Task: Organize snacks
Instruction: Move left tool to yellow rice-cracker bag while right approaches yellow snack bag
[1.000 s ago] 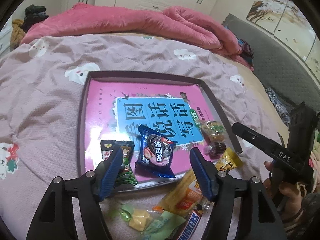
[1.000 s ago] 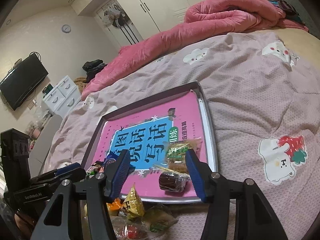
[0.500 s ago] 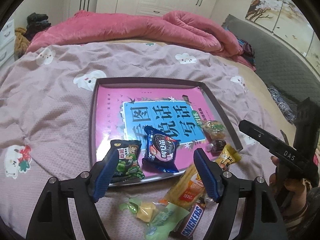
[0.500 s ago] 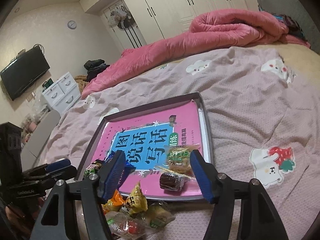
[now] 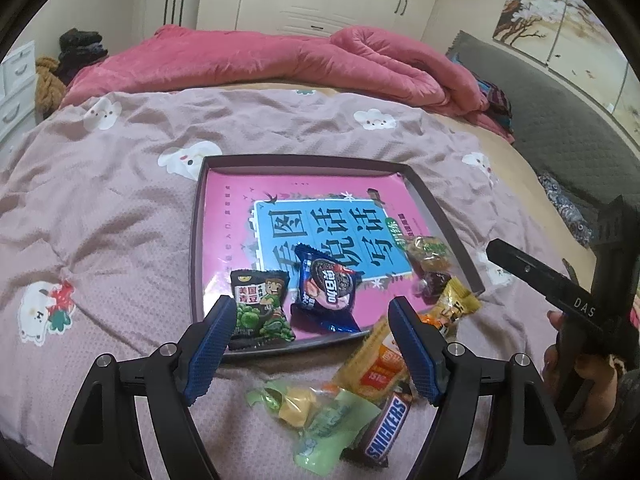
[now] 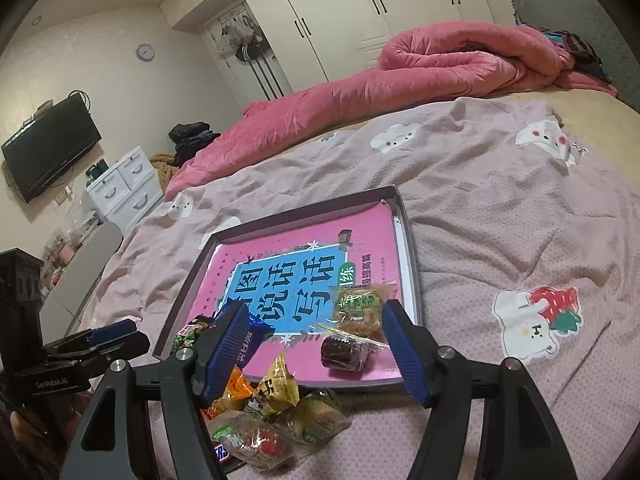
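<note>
While four wrapped snacks lie inside the shallow tray (image 5: pixel 436 208), the remainder sit in a loose heap on the bed cover (image 5: pixel 100 216) just in front of the tray's near rim. The tray rests flat on the bed and is lined with a pink book (image 5: pixel 232 216) bearing a blue title panel. On its near part, seen from the left wrist, lie a green pea packet (image 5: pixel 260 304) at the left, a blue cookie packet (image 5: pixel 326 292) beside it, and at the right a clear-wrapped pastry (image 5: pixel 430 250) with a dark sweet (image 5: pixel 434 284) just in front of it. A yellow sweet (image 5: pixel 458 306) overlaps the tray's near right corner. In the heap are an orange-yellow bar (image 5: pixel 376 364), a Snickers bar (image 5: pixel 390 426), a pale green packet (image 5: pixel 332 428) and a green-yellow sweet (image 5: pixel 288 400), touching or overlapping one another.

The left hand-held gripper (image 5: pixel 310 350) hangs above the tray's near rim, its jaws having just been opening; they stand wide with nothing between the pads. The right hand-held gripper (image 6: pixel 316 354) hangs over the tray's near right corner, its jaws likewise having just been opening and now apart, gripping nothing; the dark sweet lies on the tray below the gap. A rolled pink quilt (image 5: pixel 260 60) lies along the far side of the bed.
</note>
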A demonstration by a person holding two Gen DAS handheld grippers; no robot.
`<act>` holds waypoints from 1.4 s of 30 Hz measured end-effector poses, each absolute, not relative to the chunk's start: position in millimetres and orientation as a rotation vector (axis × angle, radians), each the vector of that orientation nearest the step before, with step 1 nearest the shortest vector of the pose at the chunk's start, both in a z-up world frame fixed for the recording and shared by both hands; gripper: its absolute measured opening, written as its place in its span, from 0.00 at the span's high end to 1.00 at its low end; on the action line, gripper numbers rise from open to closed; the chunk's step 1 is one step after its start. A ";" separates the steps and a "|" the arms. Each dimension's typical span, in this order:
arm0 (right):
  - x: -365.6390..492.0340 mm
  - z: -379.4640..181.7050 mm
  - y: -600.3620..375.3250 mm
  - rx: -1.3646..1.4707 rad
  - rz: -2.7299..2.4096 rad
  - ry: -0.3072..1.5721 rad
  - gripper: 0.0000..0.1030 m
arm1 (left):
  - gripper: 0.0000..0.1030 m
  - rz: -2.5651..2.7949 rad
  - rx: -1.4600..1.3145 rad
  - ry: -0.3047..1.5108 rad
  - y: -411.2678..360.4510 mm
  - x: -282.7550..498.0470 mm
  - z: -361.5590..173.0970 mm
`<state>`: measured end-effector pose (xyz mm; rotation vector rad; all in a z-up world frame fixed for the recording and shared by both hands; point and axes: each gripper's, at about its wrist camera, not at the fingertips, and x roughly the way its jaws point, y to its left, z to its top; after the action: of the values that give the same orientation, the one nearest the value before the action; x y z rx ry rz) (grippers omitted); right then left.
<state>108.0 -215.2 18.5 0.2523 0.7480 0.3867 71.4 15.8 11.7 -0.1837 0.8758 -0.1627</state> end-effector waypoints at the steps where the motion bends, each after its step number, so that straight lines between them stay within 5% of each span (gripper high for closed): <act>1: 106.5 18.8 -215.5 0.256 0.388 0.750 0.34 | 0.23 -0.165 -0.181 0.877 15.1 70.8 11.6; 42: 70.4 3.9 -199.0 0.272 0.448 0.861 0.33 | 0.23 -0.275 -0.021 0.992 -24.7 43.7 -30.0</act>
<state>70.4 -199.0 3.9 0.2715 0.8612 0.4478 43.7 -24.7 -30.0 -0.0211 0.9916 -0.2752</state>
